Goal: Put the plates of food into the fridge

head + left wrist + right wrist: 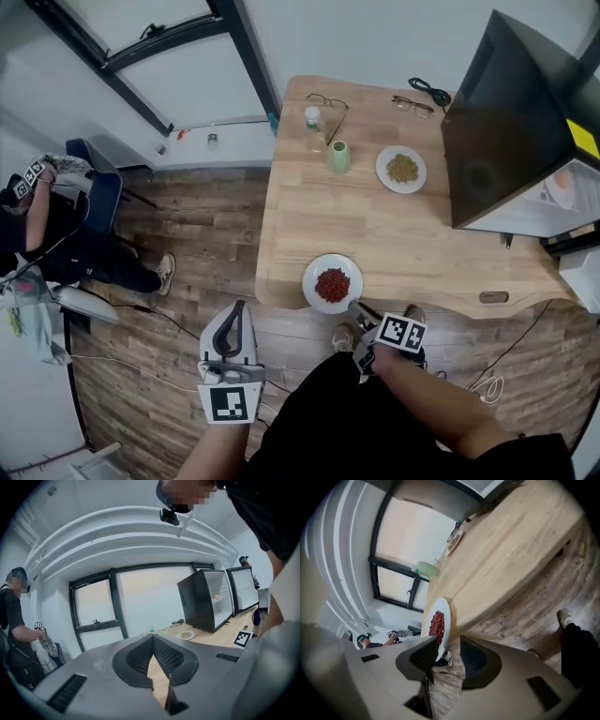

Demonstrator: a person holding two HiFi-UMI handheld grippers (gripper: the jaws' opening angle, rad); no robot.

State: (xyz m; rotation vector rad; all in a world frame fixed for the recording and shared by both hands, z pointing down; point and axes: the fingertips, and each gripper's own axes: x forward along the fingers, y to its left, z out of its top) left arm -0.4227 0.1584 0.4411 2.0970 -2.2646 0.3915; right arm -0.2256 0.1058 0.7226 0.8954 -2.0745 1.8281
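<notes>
**A:** Where is the plate of red food (333, 283)?

**B:** It lies flat at the near edge of the worktop (403, 239), directly in front of the right gripper (449, 641). Its near rim already stands between the two jaws, one above the rim and one below it.

**A:** So the gripper is pinching it?

**B:** I think not yet. The jaws are spread. The rim is close to the upper jaw, and a gap shows before the lower one.

**A:** And the left gripper (238, 309)?

**B:** Its jaws are pressed together on nothing. It hangs over the floor (187, 244), off the side of the worktop and well apart from the plate. The right hand is clearly the nearer one.

**A:** Which way should the plate be taken?

**B:** The plate is round, so it has no long axis. What matters is the thin rim. It seems to stand a little past the worktop's edge, which gives the lower jaw room.

**A:** Where must it go?

**B:** The fridge (511, 122) stands beyond the right gripper and to its right. Its white inside shows, so it seems open.

**A:** Is the way free?

**B:** Bare wood lies between. A second plate (401, 170) and a green cup (338, 156) stand farther ahead, left of that path. I would fear only that a plate held by one rim tilts.
</notes>
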